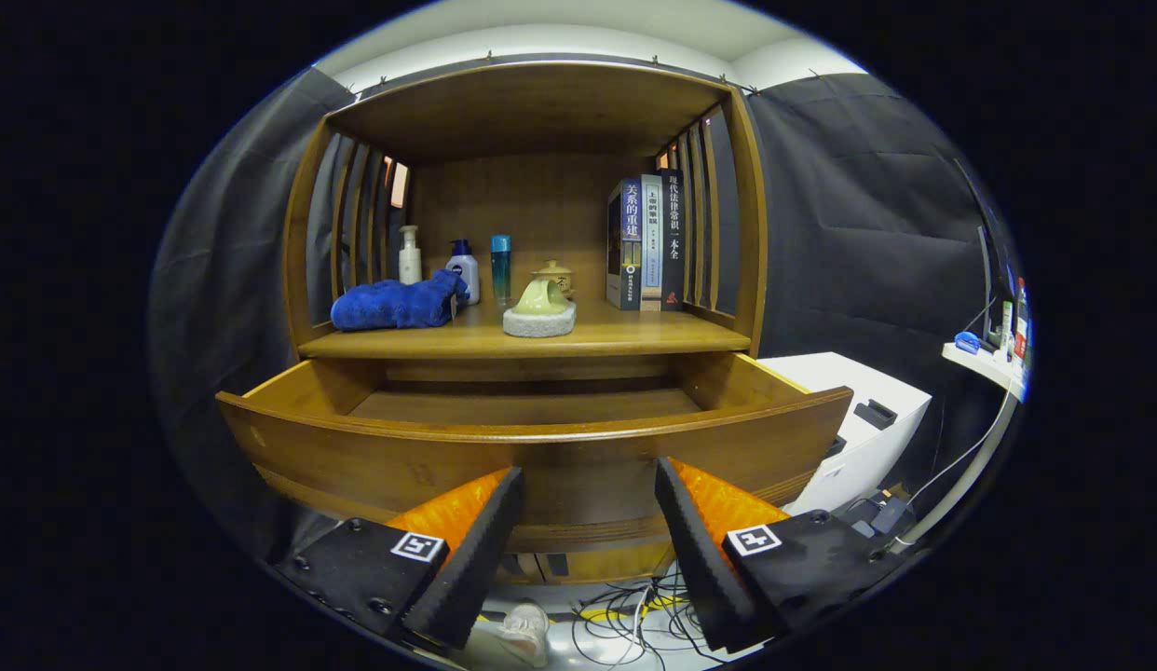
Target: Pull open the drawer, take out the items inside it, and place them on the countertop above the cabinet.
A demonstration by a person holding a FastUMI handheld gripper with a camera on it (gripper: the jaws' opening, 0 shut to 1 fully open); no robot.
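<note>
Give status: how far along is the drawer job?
Done: drawer is pulled open, and the floor visible inside looks bare. A blue towel lies on the countertop. In hand: nothing; gripper open before the drawer front. Left: front of drawer hidden, so check it.

Warm light fell from above and in front, leaving the counter [625,335] evenly lit while the drawer [532,447] interior sat in shadow under the counter's front edge. The fisheye bowed the drawer front strongly. Focus stayed sharp mid-scene; the fingers [476,550], spread apart, looked slightly soft.
</note>
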